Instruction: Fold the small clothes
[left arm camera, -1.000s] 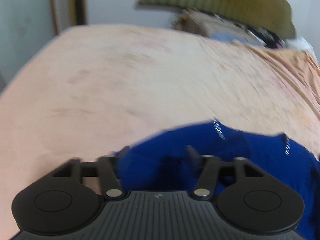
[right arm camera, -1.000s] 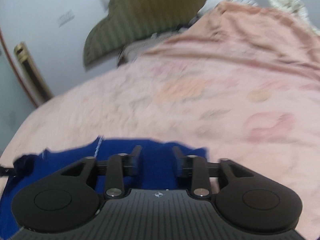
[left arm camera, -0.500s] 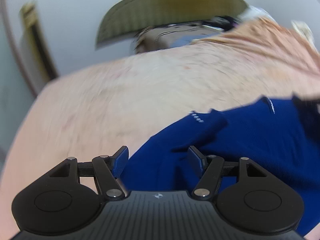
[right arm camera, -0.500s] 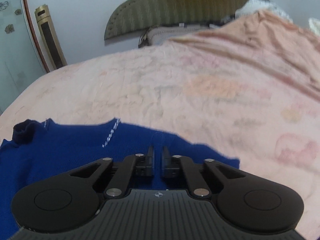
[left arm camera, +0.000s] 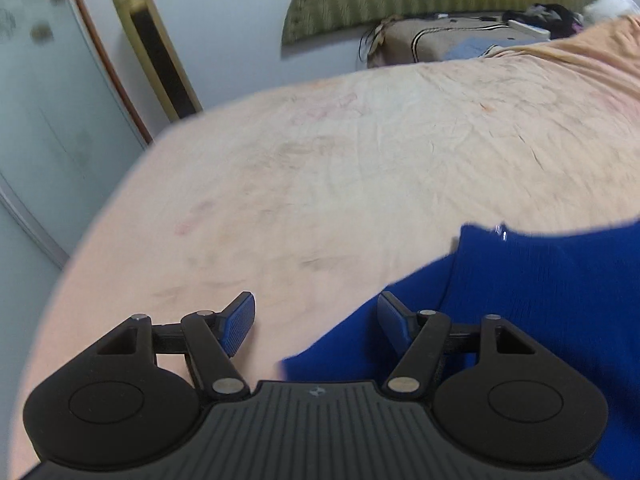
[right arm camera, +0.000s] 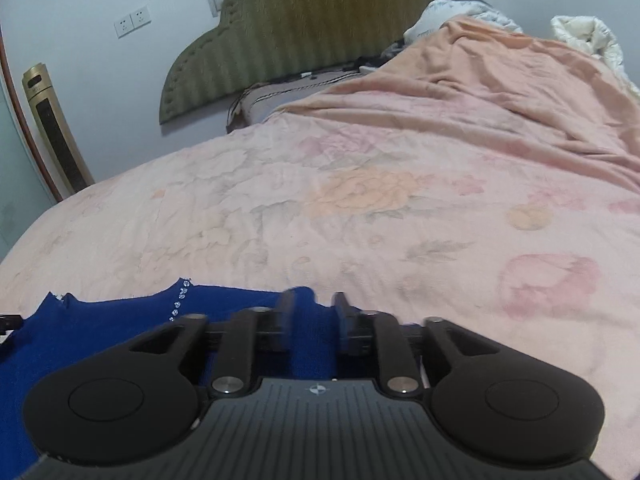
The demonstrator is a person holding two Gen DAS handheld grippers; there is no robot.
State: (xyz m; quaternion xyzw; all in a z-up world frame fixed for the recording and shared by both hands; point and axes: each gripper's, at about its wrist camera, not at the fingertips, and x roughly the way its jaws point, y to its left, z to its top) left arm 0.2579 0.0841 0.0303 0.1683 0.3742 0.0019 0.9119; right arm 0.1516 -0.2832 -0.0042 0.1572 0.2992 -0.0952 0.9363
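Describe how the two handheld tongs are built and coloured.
Both are matte black plastic: a ribbed central plate with a small emblem, flanked by two round discs, with linkage bars pinned by silver rivets. The left tongs show blue textured pads; the right tongs look dark. No cables or sleeves show.

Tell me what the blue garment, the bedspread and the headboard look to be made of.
Blue garment: seemingly a fine ribbed knit, matte; small shiny studs line one seam.
Bedspread: soft matte woven cloth, likely cotton, creased, with a faded floral print.
Headboard: olive padded upholstery, vertically channelled, stud-like dots along its edge; fabric or leatherette, unclear.
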